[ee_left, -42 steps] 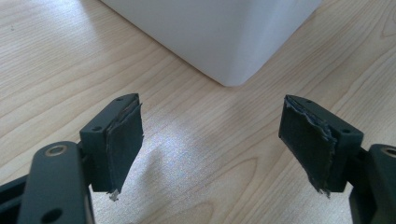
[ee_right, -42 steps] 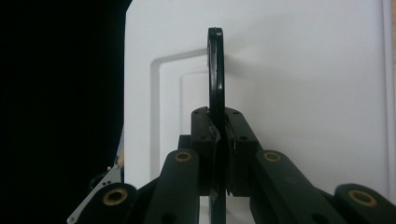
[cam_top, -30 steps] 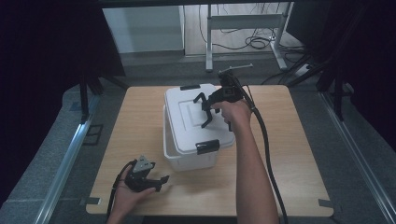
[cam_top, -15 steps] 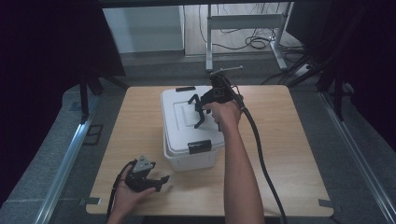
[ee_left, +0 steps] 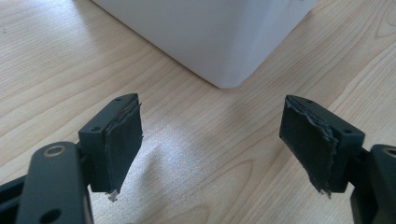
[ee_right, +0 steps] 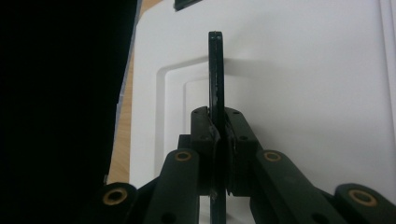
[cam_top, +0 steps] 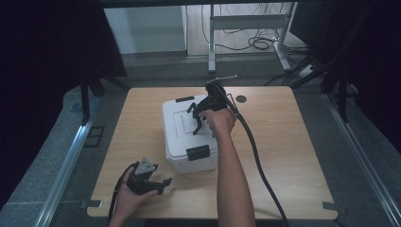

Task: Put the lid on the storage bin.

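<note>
A white lidded box (cam_top: 182, 137) with black latches stands in the middle of the wooden table (cam_top: 283, 142). My right gripper (cam_top: 198, 120) hangs over its lid, shut on the thin black carry handle (cam_top: 196, 124). In the right gripper view the handle (ee_right: 215, 70) stands edge-on, clamped at my right gripper (ee_right: 217, 126), with the white lid (ee_right: 303, 93) below. My left gripper (cam_top: 163, 184) rests in a hand near the table's front left, jaws open. In the left gripper view my left gripper (ee_left: 210, 144) holds nothing, and a lower corner of the box (ee_left: 210, 32) lies just ahead.
The right gripper's thick cable (cam_top: 255, 151) trails over the table's right half to the front edge. A small black round spot (cam_top: 241, 99) sits near the far edge. Metal rails (cam_top: 71, 156) run along both sides of the table; a desk frame (cam_top: 246, 28) stands beyond it.
My right hand has moved left and down with the handle, and the box has shifted slightly left and looks lower and smaller. The left hand has stayed still.
</note>
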Motion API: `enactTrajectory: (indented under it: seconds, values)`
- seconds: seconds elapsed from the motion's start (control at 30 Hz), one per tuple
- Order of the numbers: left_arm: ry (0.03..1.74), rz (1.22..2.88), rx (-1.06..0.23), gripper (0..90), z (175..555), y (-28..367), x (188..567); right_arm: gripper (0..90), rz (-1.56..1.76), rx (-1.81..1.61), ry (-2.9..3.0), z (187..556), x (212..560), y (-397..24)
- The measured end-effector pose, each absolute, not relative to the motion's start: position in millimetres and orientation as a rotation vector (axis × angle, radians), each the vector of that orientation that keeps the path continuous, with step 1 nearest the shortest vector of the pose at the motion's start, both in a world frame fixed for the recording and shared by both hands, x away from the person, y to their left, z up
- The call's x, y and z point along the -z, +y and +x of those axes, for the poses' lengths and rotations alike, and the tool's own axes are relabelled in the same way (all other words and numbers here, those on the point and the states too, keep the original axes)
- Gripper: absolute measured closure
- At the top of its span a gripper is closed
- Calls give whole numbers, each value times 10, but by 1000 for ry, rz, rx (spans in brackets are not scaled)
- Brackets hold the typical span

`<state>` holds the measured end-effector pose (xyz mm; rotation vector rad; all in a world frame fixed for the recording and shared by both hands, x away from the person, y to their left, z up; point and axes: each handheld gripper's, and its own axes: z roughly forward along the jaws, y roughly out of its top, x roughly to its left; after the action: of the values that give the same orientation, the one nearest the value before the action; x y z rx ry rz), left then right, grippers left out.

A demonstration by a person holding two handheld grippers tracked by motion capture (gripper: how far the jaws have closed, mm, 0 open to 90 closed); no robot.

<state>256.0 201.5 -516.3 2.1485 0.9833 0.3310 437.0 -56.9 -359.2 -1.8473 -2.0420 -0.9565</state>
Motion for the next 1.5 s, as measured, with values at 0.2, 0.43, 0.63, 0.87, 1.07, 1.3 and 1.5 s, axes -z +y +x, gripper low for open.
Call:
enactTrajectory:
  seconds: [0.2,0.43,0.63,0.87,1.07,1.3,1.5]
  values:
    - [982,2151,-331,215,2558,2007,5164,848,-1868,984,-2020,4350,3602,-573]
    - [976,2155,-327,215,2560,1999,5174,850,-1933,991,-1978,4303,3596,-597]
    - [977,2149,-330,215,2555,2007,5165,849,-1937,1002,-1966,4279,3619,-577]
    - [977,2158,-328,214,2562,1995,5182,848,-1935,1028,-1930,4284,3728,-687]
    - [978,2160,-328,214,2563,1992,5185,834,-1906,1040,-1972,4274,3706,-653]
    - [978,2160,-329,214,2563,1996,5183,828,-1906,1020,-1973,4259,3670,-600]
    - [977,2162,-329,214,2565,1987,5189,824,-1912,1026,-1984,4248,3666,-578]
